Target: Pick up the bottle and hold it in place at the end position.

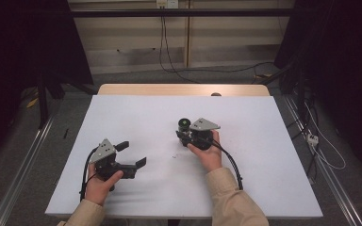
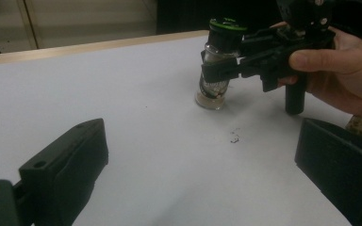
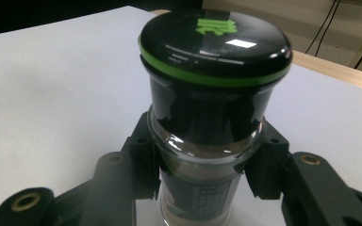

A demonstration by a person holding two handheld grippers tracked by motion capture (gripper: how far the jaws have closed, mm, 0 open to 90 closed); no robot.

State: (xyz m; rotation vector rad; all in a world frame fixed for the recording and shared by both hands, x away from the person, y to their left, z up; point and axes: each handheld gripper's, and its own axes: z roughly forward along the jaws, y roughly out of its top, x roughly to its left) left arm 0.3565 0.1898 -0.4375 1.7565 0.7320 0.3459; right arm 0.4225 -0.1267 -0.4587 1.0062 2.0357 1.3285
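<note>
Small glass jar (image 3: pixel 202 155) with a black, green-ringed cap (image 3: pixel 214 44) stands upright on the white table (image 1: pixel 136 117), right of centre, a few dark specks on the surface near it. Brownish powder shows through the glass, low in the body in the left gripper view and up under the cap in the right gripper view. Judged: light, rigid, hard-walled; glass is smooth and likely slippery under hard pads, and breakable if tipped or dropped. Top-heavy look from the wide cap over a narrower body. Best hold seems the straight glass wall below the cap shoulder, where the bulge above would stop it sliding down through the pads; the cap itself may turn if squeezed. Right gripper (image 1: pixel 187 135) is clamped on the jar there, one pad on each side of the glass, jaws level with the table, base looks set down or nearly so. Left gripper (image 1: pixel 132 154) sits well apart at the left of the table, jaws spread wide, nothing between them, aimed toward the jar.
</note>
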